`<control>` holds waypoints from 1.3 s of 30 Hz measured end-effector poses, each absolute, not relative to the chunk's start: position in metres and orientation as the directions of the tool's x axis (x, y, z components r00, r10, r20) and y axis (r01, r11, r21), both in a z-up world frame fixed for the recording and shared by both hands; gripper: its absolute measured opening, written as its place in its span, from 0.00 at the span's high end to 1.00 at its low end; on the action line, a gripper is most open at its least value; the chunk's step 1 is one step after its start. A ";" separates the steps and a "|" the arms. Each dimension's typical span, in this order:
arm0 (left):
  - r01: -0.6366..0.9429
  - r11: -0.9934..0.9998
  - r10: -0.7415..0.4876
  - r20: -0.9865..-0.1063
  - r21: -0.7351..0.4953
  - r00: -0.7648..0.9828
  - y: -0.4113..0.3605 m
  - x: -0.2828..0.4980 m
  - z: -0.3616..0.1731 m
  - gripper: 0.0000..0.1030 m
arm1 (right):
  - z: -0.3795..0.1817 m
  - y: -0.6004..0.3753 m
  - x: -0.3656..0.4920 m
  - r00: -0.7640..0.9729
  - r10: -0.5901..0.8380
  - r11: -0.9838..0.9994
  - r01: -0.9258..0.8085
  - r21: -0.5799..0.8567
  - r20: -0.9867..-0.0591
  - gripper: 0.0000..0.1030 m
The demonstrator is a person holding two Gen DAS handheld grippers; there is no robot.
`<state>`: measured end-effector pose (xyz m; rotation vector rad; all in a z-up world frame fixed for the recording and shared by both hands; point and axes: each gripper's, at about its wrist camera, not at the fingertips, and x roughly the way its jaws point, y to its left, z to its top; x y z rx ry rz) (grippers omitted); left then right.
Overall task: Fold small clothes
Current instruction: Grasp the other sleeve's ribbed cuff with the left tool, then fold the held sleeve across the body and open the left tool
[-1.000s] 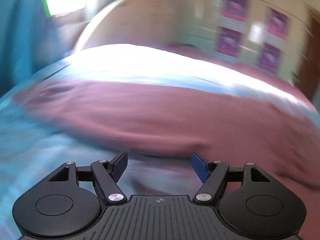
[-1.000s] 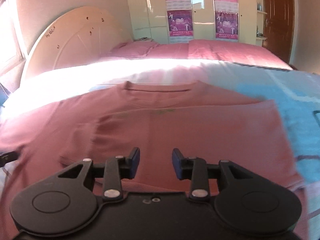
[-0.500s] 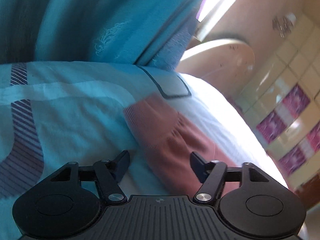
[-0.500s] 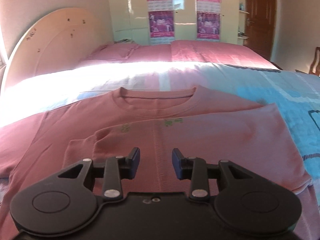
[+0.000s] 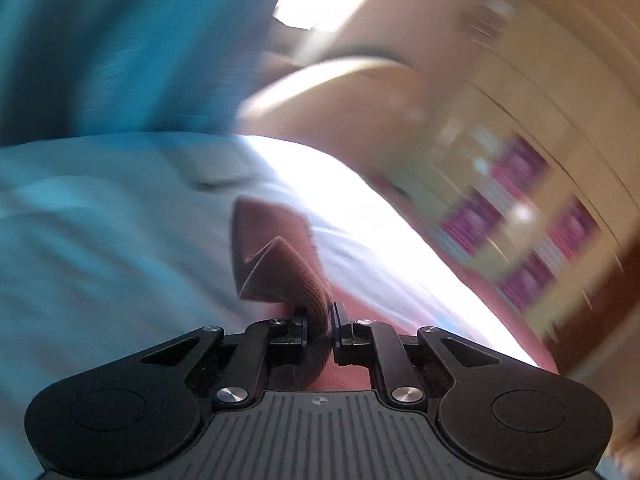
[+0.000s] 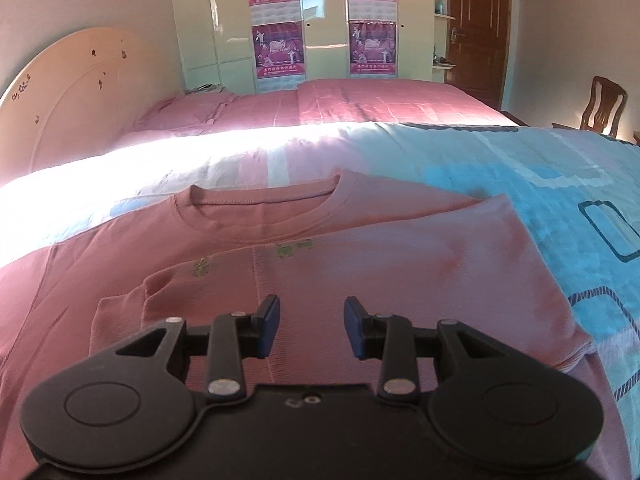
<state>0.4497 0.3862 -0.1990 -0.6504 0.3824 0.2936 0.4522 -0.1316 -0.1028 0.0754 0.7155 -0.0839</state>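
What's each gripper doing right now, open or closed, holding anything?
Left gripper: closed on the pink sweater's cuff, lifted off the bedspread.
Right gripper: open, holding nothing, over the sweater.

a bed [image 6: 580,184] with a blue patterned cover carries a strip of strong sunlight. a cream arched headboard [image 6: 80,92] stands left. pale wardrobe doors [image 6: 324,20] bear purple posters. a brown door [image 6: 478,28] and wooden chair [image 6: 604,106] stand right.
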 end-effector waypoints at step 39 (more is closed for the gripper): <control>0.054 0.997 -0.077 -0.585 -0.057 0.807 0.045 0.446 -0.160 0.27 | -0.121 -0.198 0.447 0.619 0.450 0.844 -0.060 0.533 -0.643 0.59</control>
